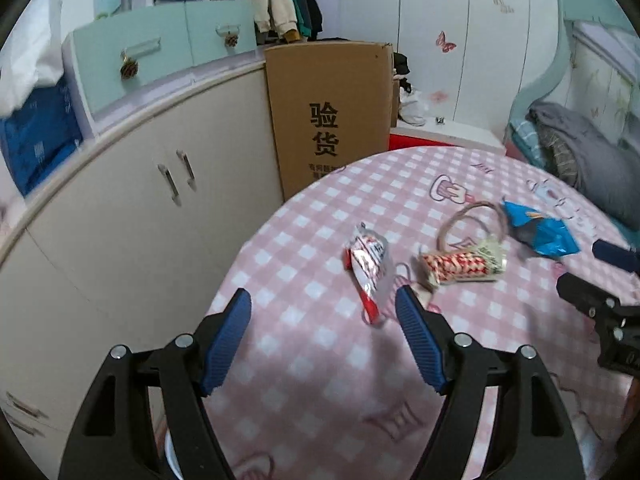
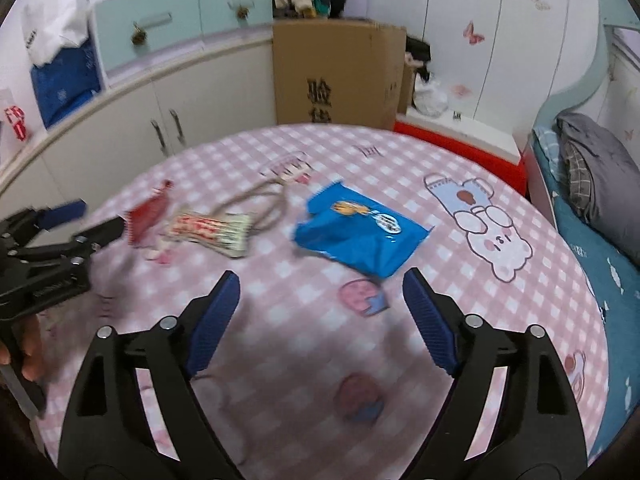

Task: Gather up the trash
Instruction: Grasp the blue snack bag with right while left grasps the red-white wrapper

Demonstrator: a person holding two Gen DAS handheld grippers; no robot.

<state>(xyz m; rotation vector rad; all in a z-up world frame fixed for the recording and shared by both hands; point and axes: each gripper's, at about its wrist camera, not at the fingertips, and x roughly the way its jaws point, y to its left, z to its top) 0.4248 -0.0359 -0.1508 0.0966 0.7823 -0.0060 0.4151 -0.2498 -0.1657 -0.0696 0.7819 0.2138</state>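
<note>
Three wrappers lie on the pink checked tablecloth. A red and silver wrapper lies just ahead of my open left gripper, near its right finger. A red-and-white patterned wrapper with a loop of string lies to its right. A blue snack bag lies just ahead of my open, empty right gripper. In the right wrist view the left gripper sits at the left by the red wrapper and the patterned wrapper.
A beige cabinet with handles stands left of the table. A tall cardboard box stands behind the table. A bed with a grey blanket lies at the right. A white rim shows below the table's near edge.
</note>
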